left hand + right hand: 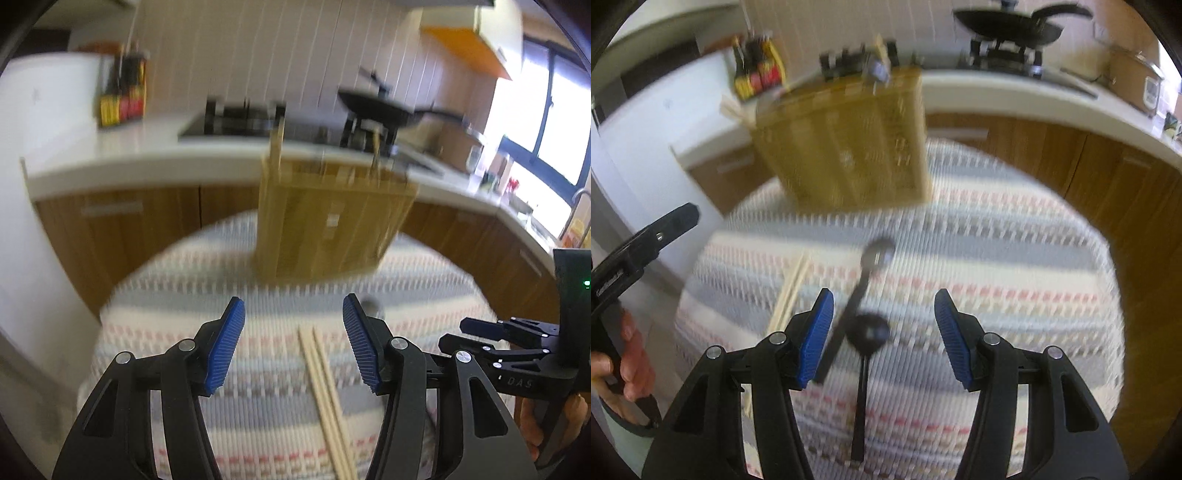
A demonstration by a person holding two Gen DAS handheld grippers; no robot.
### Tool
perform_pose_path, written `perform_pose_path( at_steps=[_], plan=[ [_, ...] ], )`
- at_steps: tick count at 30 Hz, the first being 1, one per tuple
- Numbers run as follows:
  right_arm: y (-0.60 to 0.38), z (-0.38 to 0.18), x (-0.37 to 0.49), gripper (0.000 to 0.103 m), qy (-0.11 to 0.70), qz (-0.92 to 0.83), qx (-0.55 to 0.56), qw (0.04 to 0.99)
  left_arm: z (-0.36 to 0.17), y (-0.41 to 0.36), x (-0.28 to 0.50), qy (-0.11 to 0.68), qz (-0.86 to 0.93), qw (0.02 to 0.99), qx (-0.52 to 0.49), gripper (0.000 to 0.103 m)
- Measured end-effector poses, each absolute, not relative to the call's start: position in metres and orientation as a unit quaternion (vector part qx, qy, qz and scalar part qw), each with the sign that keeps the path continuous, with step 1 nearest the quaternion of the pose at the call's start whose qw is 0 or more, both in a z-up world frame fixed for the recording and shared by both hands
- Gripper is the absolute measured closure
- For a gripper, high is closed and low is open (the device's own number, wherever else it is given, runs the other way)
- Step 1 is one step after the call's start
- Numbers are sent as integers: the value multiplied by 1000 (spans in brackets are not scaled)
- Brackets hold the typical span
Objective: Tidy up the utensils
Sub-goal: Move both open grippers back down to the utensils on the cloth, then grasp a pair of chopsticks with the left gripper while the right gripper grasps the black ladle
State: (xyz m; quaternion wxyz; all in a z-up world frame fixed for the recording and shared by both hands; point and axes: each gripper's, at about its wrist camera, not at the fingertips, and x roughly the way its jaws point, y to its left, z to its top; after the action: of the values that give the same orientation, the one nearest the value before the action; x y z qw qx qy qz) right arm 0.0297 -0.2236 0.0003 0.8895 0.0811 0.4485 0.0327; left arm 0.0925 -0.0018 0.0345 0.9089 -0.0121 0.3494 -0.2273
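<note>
Chopsticks (pixel 325 398) lower centre between released left gripper (pixel 293 343); spoons (pixel 866 332) lower centre under released right gripper (pixel 884 339) (nothing grasped). Could pinch both crossed spoons, dragging one off-table.

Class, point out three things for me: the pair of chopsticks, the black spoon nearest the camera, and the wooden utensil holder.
Chopsticks (pixel 325 391), left wrist view, mid-shafts.
Black spoon (pixel 868 332), right wrist view, its bowl.
Wooden utensil holder (pixel 846 147), right wrist view, front wall.
</note>
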Motion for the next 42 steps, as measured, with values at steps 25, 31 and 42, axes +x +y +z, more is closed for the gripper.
perform_pose_path(
  at_steps=[25, 31, 42],
  plan=[
    [-188, -49, 18, 78, 487, 26, 29, 873, -48, -37, 104, 471, -222, 851, 65, 60],
    [-189, -50, 20, 81, 486, 22, 26, 873, -48, -50, 107, 473, -213, 850, 91, 60],
    [-188, -51, 20, 94, 487, -2, 4, 873, -48, -72, 104, 484, -204, 839, 141, 74]
  ],
)
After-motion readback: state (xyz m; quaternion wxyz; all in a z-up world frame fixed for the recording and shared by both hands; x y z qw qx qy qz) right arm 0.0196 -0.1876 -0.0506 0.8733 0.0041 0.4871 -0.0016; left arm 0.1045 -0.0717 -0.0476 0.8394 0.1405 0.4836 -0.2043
